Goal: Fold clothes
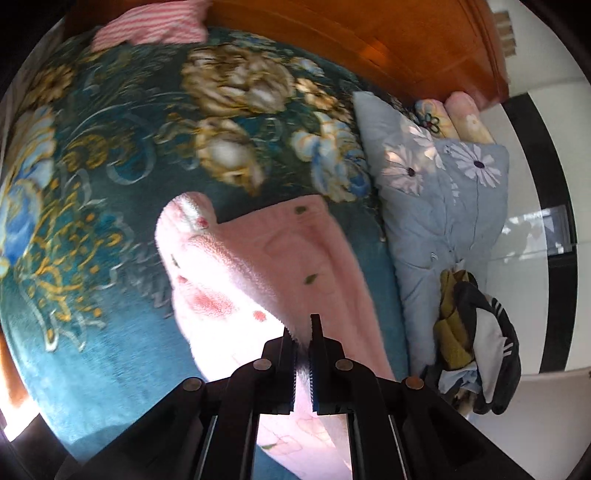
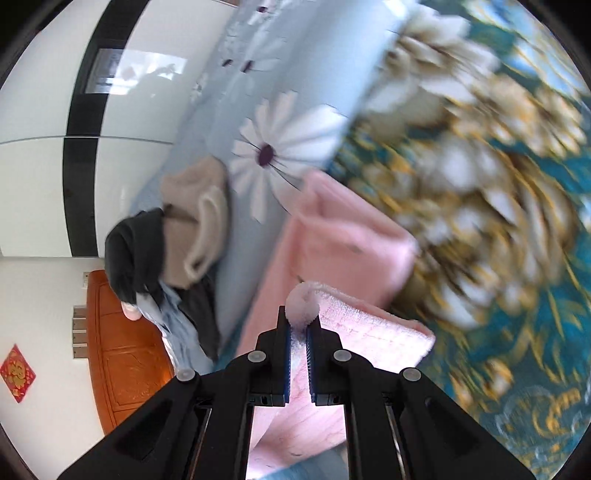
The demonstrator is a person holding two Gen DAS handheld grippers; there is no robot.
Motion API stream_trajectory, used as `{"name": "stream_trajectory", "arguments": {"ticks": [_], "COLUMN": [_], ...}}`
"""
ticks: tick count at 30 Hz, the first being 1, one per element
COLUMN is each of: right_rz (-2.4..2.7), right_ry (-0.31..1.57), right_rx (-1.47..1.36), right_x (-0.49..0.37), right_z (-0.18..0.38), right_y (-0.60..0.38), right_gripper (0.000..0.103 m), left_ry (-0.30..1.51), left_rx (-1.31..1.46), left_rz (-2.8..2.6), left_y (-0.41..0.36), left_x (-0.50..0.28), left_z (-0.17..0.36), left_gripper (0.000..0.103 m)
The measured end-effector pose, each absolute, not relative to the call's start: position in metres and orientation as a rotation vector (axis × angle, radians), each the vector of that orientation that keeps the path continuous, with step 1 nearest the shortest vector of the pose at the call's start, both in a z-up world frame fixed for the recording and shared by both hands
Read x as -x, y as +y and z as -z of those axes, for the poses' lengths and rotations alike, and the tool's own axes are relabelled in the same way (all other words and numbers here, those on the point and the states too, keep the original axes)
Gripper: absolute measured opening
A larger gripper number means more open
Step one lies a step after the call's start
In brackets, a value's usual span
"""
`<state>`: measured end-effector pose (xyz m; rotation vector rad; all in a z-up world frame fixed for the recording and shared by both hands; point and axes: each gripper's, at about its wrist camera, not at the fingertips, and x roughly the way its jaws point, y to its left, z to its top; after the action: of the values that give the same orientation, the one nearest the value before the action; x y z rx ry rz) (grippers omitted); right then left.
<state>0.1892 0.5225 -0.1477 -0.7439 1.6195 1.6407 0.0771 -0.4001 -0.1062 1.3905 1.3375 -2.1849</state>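
A fluffy pink garment (image 1: 266,266) with small red and green marks lies on the teal flowered blanket (image 1: 110,177) and rises toward the camera. My left gripper (image 1: 303,325) is shut on its edge, the cloth pinched between the black fingers. In the right wrist view the same pink garment (image 2: 343,236) hangs folded over itself. My right gripper (image 2: 299,319) is shut on a rolled corner of it, which bulges above the fingertips.
A pale blue daisy quilt (image 1: 436,206) lies beside the blanket. A heap of dark, yellow and white clothes (image 1: 472,336) sits on it; in the right view a beige and black pile (image 2: 173,236). A striped pink cloth (image 1: 147,26) lies far off. A wooden headboard (image 1: 369,40) stands behind.
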Motion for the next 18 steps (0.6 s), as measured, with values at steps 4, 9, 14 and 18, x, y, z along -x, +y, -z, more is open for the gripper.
{"name": "stream_trajectory", "arguments": {"ticks": [4,9,14,18], "right_rz": [-1.670,-1.658,-1.599,-1.584], "right_ry": [1.586,1.527,1.517,1.530], "right_rx": [0.741,0.729,0.818,0.868], "right_x": [-0.157,-0.128,-0.117,-0.116], "right_z": [0.145,0.150,0.178,0.199], "right_y": [0.551,0.583,0.588,0.584], "right_gripper": [0.007,0.007,0.007,0.007], "left_ry": [1.314,1.274,1.331,1.311], "left_rx": [-1.417,-1.453,-1.485,-1.525], "left_rz": [2.223,2.231,2.207,2.217], "left_y": [-0.375,-0.352,-0.335,-0.320], "left_x": [-0.030,0.016,0.033,0.038], "left_z": [0.093,0.096,0.126,0.141], "left_gripper": [0.006,0.006,0.006,0.007]}}
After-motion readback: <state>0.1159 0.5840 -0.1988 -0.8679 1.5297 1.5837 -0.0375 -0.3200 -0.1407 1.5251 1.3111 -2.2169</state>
